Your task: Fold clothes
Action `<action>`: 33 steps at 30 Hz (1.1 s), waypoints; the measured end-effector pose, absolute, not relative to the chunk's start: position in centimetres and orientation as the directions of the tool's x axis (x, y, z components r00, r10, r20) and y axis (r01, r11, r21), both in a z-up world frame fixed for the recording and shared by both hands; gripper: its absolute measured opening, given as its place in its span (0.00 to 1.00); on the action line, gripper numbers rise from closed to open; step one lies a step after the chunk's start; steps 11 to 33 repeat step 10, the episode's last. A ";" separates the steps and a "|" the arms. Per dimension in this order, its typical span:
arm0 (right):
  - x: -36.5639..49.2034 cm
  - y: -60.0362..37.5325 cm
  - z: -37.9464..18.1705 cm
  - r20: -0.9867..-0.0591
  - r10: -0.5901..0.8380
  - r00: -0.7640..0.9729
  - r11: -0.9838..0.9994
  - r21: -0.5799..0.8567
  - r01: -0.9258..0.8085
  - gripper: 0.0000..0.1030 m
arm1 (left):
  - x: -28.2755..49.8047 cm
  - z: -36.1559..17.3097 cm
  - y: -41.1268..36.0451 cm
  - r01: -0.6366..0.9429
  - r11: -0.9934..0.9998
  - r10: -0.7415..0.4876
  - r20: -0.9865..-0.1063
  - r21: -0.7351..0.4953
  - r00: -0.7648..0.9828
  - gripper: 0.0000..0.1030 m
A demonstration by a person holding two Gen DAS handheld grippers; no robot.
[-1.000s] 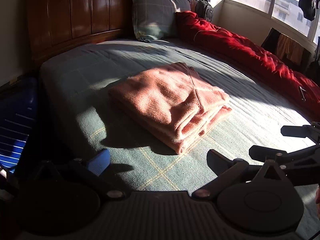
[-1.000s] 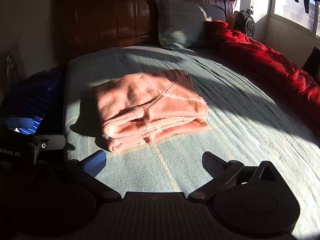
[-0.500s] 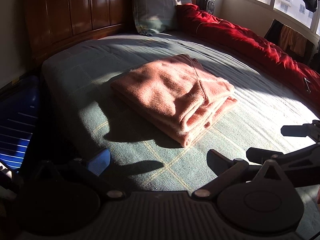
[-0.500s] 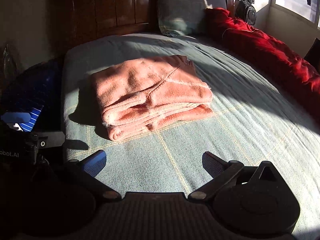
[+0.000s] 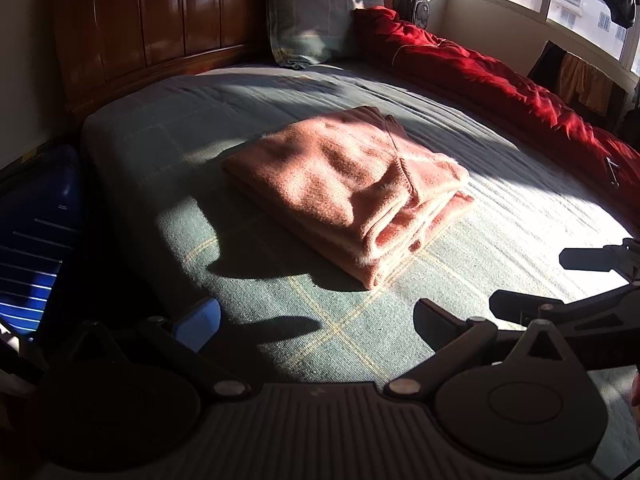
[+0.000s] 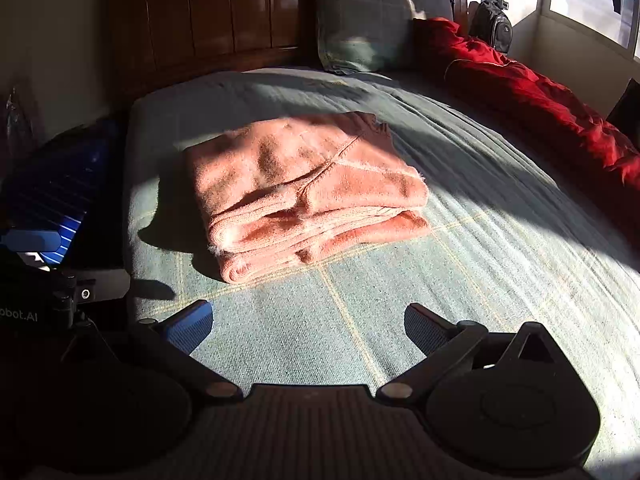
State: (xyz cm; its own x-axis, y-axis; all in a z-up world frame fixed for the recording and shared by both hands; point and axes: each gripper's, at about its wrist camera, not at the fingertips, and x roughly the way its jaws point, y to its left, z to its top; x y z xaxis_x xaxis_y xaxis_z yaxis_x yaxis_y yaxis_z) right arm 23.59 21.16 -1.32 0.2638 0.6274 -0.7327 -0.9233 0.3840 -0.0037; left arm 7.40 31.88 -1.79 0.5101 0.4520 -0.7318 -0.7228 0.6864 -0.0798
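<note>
Salmon-pink fleece garment (image 5: 344, 184) lies folded in a thick stack mid-bed (image 5: 500, 240), half in sun. Left gripper (image 5: 316, 320) spread wide, holding nothing, near the stack's front edge. Right gripper (image 6: 308, 326) also spread, empty, hovering over green plaid cover.

We see the folded garment (image 5: 344, 184) lying mid-bed (image 5: 520, 216). Far behind it a pillow (image 5: 316, 12) leans on the headboard (image 5: 152, 20). A duvet (image 5: 500, 80) runs along the right edge; a suitcase (image 5: 36, 240) stands left of the bed.
</note>
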 end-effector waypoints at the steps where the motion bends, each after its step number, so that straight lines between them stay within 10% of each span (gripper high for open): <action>1: 23.5 21.2 -1.3 -0.732 0.628 0.264 0.383 -0.004 -0.924 1.00 | 7.3 -1.8 31.9 -0.723 0.686 0.451 -0.731 -0.083 0.512 1.00; 33: 23.1 21.3 -1.0 -0.726 0.630 0.275 0.385 -0.014 -0.923 1.00 | 6.8 -1.7 32.1 -0.722 0.685 0.449 -0.725 -0.097 0.523 1.00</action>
